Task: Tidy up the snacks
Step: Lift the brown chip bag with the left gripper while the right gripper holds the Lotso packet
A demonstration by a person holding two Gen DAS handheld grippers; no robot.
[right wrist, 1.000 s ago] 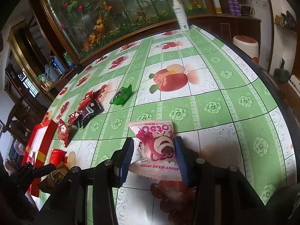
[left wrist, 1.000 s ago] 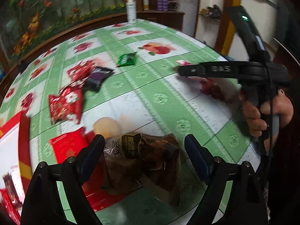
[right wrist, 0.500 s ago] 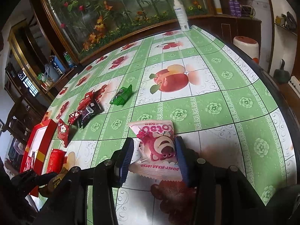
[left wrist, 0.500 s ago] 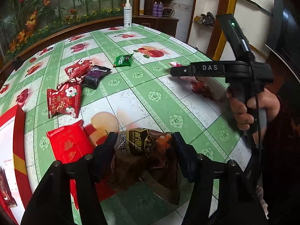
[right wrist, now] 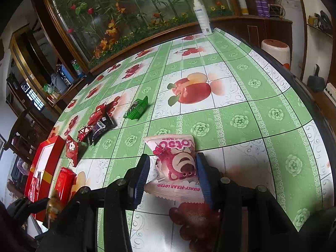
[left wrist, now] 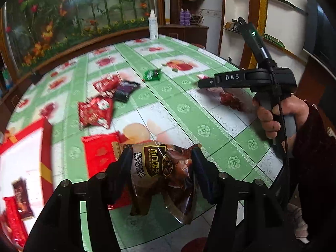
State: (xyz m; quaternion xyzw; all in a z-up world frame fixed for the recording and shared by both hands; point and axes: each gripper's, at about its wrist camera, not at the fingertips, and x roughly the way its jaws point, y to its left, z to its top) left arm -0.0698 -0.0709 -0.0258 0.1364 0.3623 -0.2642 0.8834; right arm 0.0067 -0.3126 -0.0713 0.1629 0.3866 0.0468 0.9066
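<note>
My left gripper [left wrist: 160,159] is shut on a brown snack bag [left wrist: 161,174] and holds it lifted above the table's near edge. My right gripper [right wrist: 173,168] is shut on a pink Lotso snack packet [right wrist: 176,163] that lies on the green tablecloth; the gripper also shows in the left wrist view [left wrist: 247,79]. A red box with a white inside [left wrist: 23,147] sits at the left and holds several small bars [left wrist: 21,199]. Loose snacks lie on the table: a red flat pack [left wrist: 98,153], a red flowered packet [left wrist: 94,113], a dark packet [left wrist: 126,90], a green packet [left wrist: 152,74].
A white spray bottle [right wrist: 202,17] stands at the table's far edge. The table [right wrist: 262,113] is round, with its edge close at the right and front. A flowered glass screen [right wrist: 126,10] backs the table. A white stool [right wrist: 276,50] stands past the right edge.
My left gripper has closed on the brown bag and lifted it off the table, moving back a little. The right gripper stays on the pink packet.
</note>
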